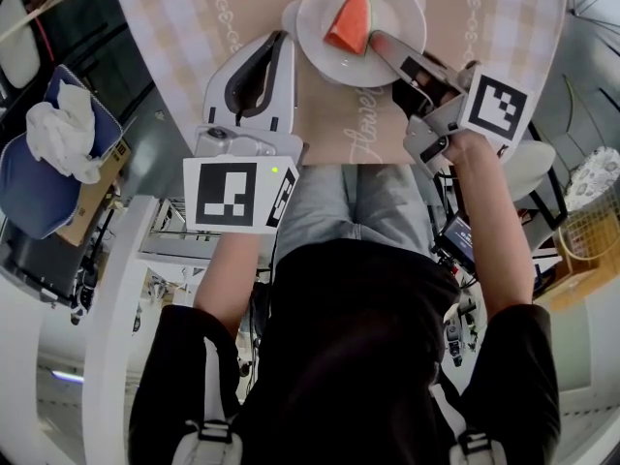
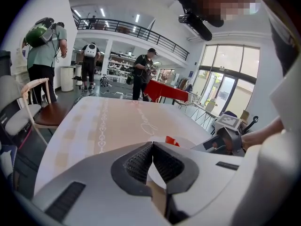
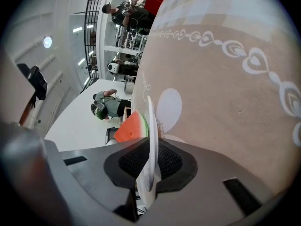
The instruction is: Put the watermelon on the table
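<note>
The table (image 1: 504,27) with its beige cloth already bears the white plate (image 1: 402,3), which seems to lie flat near the person's edge, and the watermelon (image 1: 351,22) wedge sits on that plate, so the setting down looks all but done. What is left, as I judge it, is for the right gripper (image 1: 380,45), its jaws pinching the plate's rim, to let go; the left gripper (image 1: 281,42) hangs just beside the plate, jaws together on nothing
</note>
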A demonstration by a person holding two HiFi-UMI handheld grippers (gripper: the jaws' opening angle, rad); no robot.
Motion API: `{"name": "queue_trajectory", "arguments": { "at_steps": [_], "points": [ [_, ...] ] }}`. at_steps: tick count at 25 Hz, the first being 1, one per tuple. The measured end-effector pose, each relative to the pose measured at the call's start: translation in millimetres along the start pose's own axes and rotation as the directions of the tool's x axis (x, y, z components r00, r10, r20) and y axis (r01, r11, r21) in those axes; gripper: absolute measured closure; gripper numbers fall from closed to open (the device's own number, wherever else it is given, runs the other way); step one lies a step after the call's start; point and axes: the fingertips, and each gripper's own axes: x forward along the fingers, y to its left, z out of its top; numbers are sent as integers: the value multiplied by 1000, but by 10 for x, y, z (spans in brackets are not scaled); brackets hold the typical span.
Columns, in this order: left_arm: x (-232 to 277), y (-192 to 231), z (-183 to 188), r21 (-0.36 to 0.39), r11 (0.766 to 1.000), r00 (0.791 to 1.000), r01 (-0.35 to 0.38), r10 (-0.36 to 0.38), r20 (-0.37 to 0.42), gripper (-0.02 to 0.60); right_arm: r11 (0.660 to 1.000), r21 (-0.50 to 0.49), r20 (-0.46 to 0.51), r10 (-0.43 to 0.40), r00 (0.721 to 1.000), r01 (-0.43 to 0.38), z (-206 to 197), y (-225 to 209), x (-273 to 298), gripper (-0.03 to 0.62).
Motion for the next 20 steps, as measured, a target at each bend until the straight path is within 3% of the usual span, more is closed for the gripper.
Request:
{"name": "queue_trajectory", "arguments": {
  "at_steps": [7, 20],
  "points": [
    [-69, -1, 63, 11, 1000, 1000, -3, 3, 12, 568, 998, -40, -36, -49, 998, 48, -53, -17, -39, 496],
    [-254, -121, 298, 53, 999, 998, -8, 5, 56, 568, 996, -43, -25, -84, 996, 83, -82, -29, -236, 479]
  ]
}}
